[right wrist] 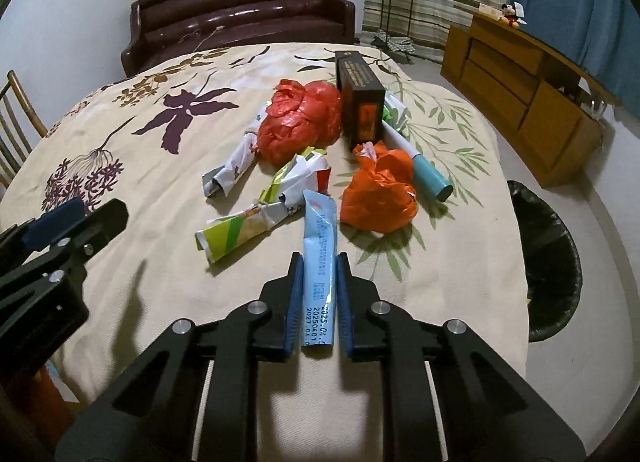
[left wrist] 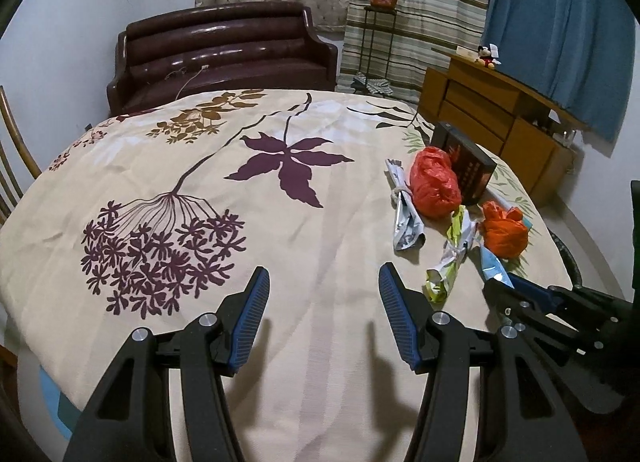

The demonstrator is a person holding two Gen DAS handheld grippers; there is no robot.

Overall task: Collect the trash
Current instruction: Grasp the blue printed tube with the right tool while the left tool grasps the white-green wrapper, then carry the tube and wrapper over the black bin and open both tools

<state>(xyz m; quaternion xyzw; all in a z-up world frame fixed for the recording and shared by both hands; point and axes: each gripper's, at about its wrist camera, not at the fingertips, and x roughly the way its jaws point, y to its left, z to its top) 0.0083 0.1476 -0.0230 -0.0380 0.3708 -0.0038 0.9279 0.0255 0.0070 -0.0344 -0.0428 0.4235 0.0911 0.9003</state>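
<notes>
A pile of trash lies on the flowered tablecloth (right wrist: 132, 165): a red plastic bag (right wrist: 298, 125), an orange bag (right wrist: 378, 197), a green-and-white wrapper (right wrist: 240, 227), a knotted white wrapper (right wrist: 230, 173), a dark box (right wrist: 360, 101) and a white tube with a teal cap (right wrist: 426, 171). My right gripper (right wrist: 319, 262) is shut on the near end of a light blue packet (right wrist: 318, 229), whose far end rests by the pile. My left gripper (left wrist: 323, 274) hangs open over bare cloth, left of the pile, with nothing between its fingers. It shows at the left edge in the right wrist view (right wrist: 86, 217).
A bin with a black liner (right wrist: 548, 258) stands on the floor beside the table's right edge. A brown leather sofa (left wrist: 224, 53) is behind the table, a wooden cabinet (left wrist: 496, 117) at the right, a chair back (left wrist: 12, 149) at the left.
</notes>
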